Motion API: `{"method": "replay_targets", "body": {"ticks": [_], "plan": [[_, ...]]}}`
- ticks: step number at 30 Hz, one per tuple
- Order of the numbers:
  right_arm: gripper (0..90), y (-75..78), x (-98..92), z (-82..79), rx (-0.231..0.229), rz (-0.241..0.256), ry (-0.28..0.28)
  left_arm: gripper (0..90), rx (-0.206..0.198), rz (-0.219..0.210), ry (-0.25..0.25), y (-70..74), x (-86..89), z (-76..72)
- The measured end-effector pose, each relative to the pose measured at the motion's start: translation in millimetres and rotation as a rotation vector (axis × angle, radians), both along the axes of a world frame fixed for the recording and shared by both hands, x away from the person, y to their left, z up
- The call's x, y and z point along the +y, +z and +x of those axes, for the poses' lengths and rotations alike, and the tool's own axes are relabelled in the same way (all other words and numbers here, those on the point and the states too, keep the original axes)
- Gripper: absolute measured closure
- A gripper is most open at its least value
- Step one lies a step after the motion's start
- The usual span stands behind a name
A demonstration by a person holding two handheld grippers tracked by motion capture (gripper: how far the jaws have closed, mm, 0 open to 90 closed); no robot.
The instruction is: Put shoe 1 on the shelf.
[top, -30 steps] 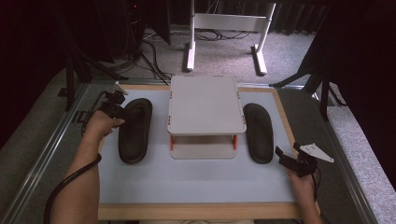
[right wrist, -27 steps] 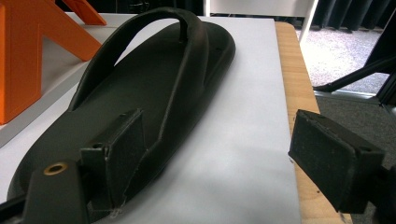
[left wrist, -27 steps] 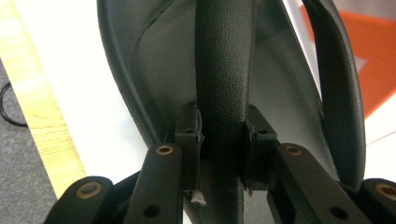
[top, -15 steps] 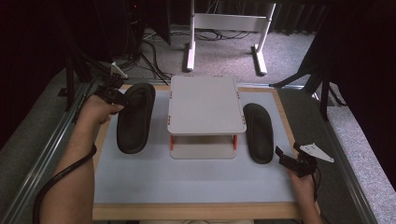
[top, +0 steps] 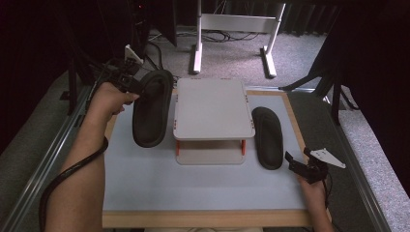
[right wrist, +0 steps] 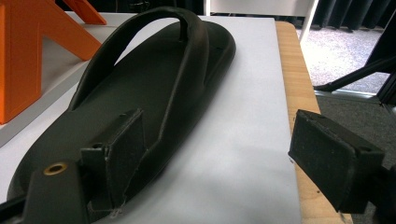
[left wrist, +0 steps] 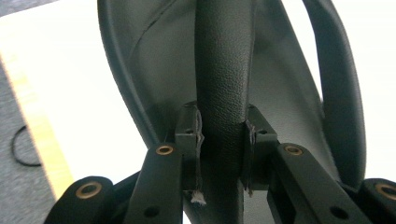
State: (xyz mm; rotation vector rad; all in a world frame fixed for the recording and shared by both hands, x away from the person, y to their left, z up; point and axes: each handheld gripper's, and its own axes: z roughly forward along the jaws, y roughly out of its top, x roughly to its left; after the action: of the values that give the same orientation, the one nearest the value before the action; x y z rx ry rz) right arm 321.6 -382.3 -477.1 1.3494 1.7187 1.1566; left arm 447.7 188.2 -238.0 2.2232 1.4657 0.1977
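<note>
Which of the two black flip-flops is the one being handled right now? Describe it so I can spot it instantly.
Start at the small grey two-tier shelf in the middle of the table. The flip-flop is the one on its left side. Unlike the other flip-flop, which lies flat on the shelf's right, this one is tilted up off the surface, its strap pinched in the left gripper.

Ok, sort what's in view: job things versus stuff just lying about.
Job:
left sandal, gripped by left tongs
right sandal, near open right tongs
small rack

Lying about:
white stand
floor cables
</note>
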Motion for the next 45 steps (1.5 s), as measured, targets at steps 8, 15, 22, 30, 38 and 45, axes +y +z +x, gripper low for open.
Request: {"method": "replay_targets", "body": {"ticks": [8, 15, 22, 30, 38, 45], "plan": [[17.5, 0.0, -0.2, -0.1, -0.002, 0.004, 0.0, 72.4, 0.009, -0.014, -0.021, 6.3, -33.4, 8.6], [17.5, 0.0, -0.7, -0.2, -0.003, 0.008, 0.002, 72.4, 0.012, -0.024, -0.032, 3.2, -61.5, 16.6], [17.5, 0.1, -0.8, -0.3, -0.002, 0.01, 0.002, 72.3, 0.009, -0.058, -0.018, 2.9, -81.4, 23.1], [17.5, 0.0, -1.1, -0.5, -0.006, 0.013, 0.004, 72.2, 0.018, -0.064, -0.009, -4.3, -97.5, 26.7], [17.5, 0.0, -0.8, -0.5, -0.005, 0.011, 0.003, 72.0, 0.021, -0.082, 0.037, -14.1, -100.6, 31.0], [17.5, 0.0, -1.0, -0.5, -0.006, 0.012, 0.004, 71.7, 0.021, -0.073, 0.034, -20.6, -109.0, 34.9]]}}
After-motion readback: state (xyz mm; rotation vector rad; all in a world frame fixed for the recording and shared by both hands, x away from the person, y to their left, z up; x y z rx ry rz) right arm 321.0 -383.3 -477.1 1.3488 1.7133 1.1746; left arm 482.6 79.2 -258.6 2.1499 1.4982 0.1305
